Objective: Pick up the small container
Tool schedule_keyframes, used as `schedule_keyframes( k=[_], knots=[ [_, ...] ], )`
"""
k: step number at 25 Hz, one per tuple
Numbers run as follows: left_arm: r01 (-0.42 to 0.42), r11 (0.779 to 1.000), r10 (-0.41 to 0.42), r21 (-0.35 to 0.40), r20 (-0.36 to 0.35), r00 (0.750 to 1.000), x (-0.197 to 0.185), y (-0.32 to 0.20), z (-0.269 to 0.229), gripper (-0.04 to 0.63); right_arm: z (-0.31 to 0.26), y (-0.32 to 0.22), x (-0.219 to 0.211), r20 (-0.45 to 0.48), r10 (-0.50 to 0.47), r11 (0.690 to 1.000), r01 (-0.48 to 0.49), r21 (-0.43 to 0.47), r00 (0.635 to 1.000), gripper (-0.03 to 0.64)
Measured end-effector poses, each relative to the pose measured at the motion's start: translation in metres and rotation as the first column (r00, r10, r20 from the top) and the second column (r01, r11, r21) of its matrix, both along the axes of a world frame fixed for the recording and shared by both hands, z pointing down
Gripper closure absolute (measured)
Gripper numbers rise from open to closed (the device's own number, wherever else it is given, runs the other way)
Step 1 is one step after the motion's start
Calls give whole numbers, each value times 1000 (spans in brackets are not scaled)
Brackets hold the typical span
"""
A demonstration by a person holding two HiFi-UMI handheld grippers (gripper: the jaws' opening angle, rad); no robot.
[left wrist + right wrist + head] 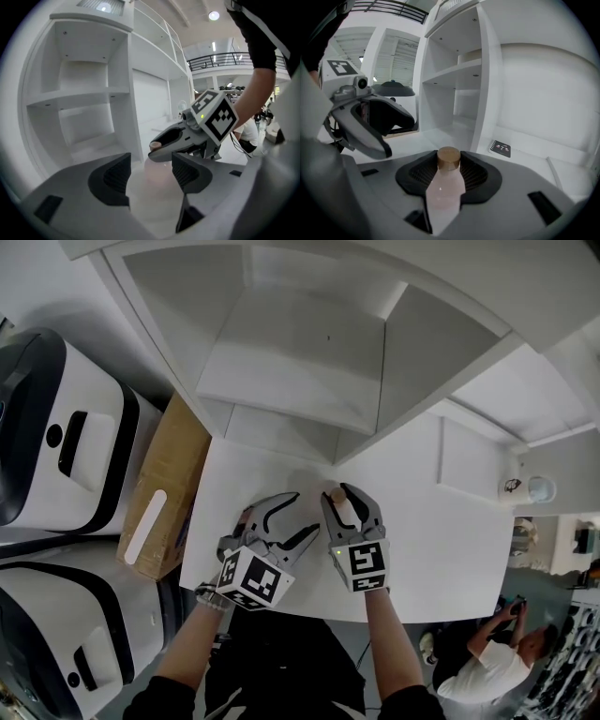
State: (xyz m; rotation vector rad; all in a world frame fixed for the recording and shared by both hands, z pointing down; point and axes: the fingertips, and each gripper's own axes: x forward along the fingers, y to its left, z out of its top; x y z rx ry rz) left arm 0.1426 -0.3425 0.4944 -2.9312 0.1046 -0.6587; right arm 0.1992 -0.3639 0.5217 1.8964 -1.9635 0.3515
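- The right gripper [343, 495] is clamped on the small container [444, 192], a pale pink bottle with a brown cap [448, 158]. The bottle lies along the jaws with the cap at the tips and the body running back toward the handle.
- So the grab itself looks done to me. From where I stand I can't be sure the bottle is clear of the white table [441, 549]. It seems to hang just above it, so what is left is to raise it properly and keep it steady.
- The left gripper [305, 514] sits just beside the right one, on its left. Its jaws are spread and its pads press on nothing. A faint pinkish blur shows on the tabletop between them, and I can't tell whether that is a reflection of the bottle or a stain.
- Container: the cap is on and seated. The walls are milky pink, so I can't say whether anything is inside.
- A cardboard box [167, 486] stands off the table edge, well to the left of the left gripper. Nothing of its inside shows.
- Ahead of both grippers is the white shelf unit [309, 371].
- A small dark card [501, 148] lies on the table ahead and to the right of the right gripper, apart from the bottle.
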Motion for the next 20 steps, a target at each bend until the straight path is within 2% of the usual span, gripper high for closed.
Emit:
schedule_keyframes(
  k=[2, 4, 9, 20],
  knots=[
    [-43, 999, 42, 32, 50, 998, 7, 5, 14, 300, 0, 0, 0, 3, -3, 1000, 3, -2, 1000, 466],
    [-80, 995, 75, 54, 88, 993, 13, 10, 26, 276, 0, 1, 0, 7, -4, 1000, 4, -3, 1000, 466],
    [-102, 995, 98, 18, 141, 985, 27, 10, 56, 230, 0, 1, 0, 14, -5, 1000, 5, -3, 1000, 466],
    [-145, 989, 143, -4, 189, 971, 62, 6, 85, 227, 0, -2, 0, 18, -27, 1000, 27, -1, 999, 466]
  ],
)
